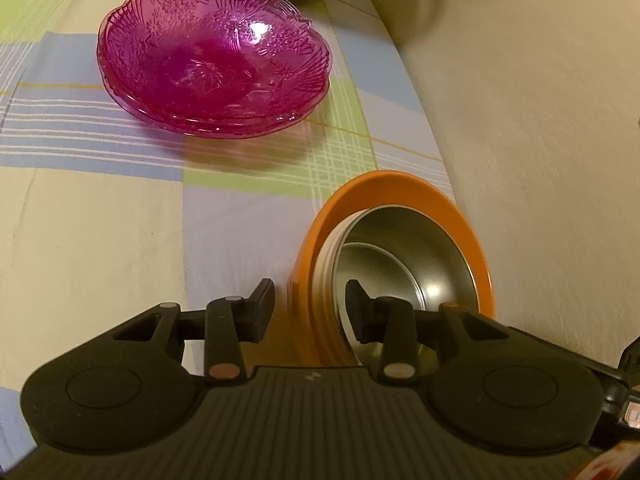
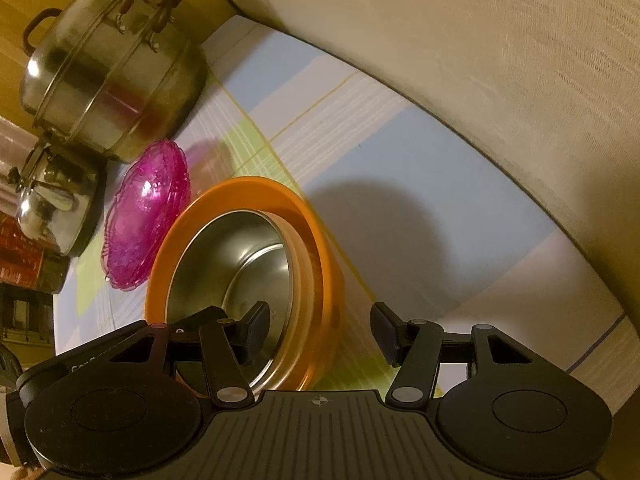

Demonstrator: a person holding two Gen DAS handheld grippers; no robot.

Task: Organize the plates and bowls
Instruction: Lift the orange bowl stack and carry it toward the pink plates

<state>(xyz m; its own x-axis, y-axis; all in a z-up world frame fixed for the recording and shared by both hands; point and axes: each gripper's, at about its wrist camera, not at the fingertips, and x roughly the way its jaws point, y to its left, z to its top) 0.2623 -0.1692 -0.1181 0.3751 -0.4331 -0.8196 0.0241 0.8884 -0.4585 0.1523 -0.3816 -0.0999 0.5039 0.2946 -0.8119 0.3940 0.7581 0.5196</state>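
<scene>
An orange bowl (image 1: pixel 396 188) with a steel bowl (image 1: pixel 408 252) nested inside sits on the checked cloth near the wall. My left gripper (image 1: pixel 310 308) straddles its left wall, one finger outside and one finger (image 1: pixel 358 310) inside; the jaws look apart from the wall. My right gripper (image 2: pixel 320 330) straddles the bowl's right wall (image 2: pixel 320 248), jaws wide open, left finger (image 2: pixel 256 330) inside the steel bowl (image 2: pixel 240 256). A stack of pink glass plates (image 1: pixel 212 56) lies farther back; it also shows in the right wrist view (image 2: pixel 146 216).
A large steel pot with lid (image 2: pixel 108 68) and a smaller steel pot (image 2: pixel 52 200) stand behind the pink plates. A beige wall (image 1: pixel 540 120) runs along the right of the table. The checked tablecloth (image 1: pixel 100 220) covers the surface.
</scene>
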